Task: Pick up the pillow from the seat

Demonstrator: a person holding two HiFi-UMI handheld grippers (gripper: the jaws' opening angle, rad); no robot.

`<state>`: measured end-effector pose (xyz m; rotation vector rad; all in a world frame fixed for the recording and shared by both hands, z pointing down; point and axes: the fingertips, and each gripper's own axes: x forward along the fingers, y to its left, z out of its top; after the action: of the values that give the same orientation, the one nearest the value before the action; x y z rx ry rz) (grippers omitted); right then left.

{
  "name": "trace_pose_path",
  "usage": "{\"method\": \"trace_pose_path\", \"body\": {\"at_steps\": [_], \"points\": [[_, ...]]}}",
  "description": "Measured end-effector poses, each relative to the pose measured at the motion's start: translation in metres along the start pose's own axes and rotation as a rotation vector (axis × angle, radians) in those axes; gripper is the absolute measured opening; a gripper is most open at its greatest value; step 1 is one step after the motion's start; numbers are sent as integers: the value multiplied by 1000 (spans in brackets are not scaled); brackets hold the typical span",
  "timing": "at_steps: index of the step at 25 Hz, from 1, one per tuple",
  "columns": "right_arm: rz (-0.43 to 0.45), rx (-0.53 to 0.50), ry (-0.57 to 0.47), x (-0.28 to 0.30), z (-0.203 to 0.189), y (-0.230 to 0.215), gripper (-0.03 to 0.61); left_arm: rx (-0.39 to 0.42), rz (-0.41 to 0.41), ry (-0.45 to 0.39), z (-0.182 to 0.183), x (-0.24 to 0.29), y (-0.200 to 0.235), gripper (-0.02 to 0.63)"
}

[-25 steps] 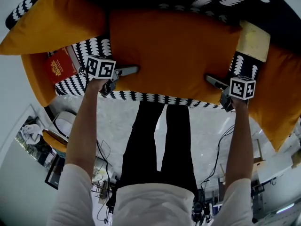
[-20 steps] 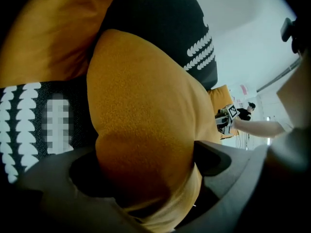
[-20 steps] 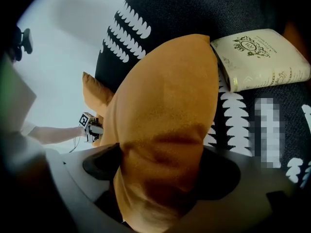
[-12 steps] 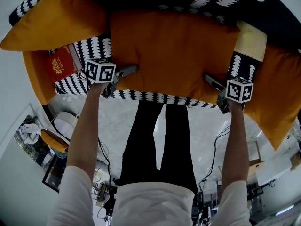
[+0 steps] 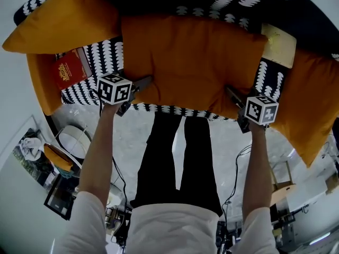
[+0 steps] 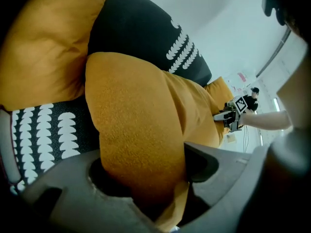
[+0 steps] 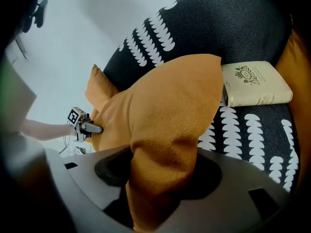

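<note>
A large orange pillow (image 5: pixel 193 60) lies across the black-and-white patterned seat (image 5: pixel 108 54). My left gripper (image 5: pixel 144 82) grips its left near corner and my right gripper (image 5: pixel 229 90) its right near corner. Both pairs of jaws have just been closing, with pillow fabric between them. In the left gripper view, bunched orange pillow fabric (image 6: pixel 141 144) fills my left gripper (image 6: pixel 146 178). The right gripper view shows the pillow (image 7: pixel 165 125) pinched the same way in my right gripper (image 7: pixel 163 178). Each gripper appears small in the other's view, at the pillow's far end.
A red book (image 5: pixel 68 71) lies on the seat to the left, a cream book (image 5: pixel 279 44) at the right. Other orange cushions sit at the far left (image 5: pixel 58 23) and the right (image 5: pixel 304 110). The person's legs, cables and clutter are on the floor below.
Both grippers have closed on the pillow's near corners and shifted slightly up and inward in the head view. The pillow's near edge has come up with them.
</note>
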<state>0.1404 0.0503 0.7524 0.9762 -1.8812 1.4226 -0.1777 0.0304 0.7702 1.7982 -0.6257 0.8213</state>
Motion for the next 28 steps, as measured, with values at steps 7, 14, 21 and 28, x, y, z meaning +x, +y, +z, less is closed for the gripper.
{"method": "trace_pose_path", "body": {"at_steps": [7,14,21,28], "points": [[6,16,32,-27,-30,11,272,-11,-2,32,-28,-16,-33,291],[0,10,22,-66,-40,22,272,-10,18,29,-35,-38,-70,293],[4,-24,-41,-128,-22,34,272,31,39,-12,-9,-72,-124,293],[17,-82,-133,-185,3,52,272,104,75,-76,25,-116,-172,293]]}}
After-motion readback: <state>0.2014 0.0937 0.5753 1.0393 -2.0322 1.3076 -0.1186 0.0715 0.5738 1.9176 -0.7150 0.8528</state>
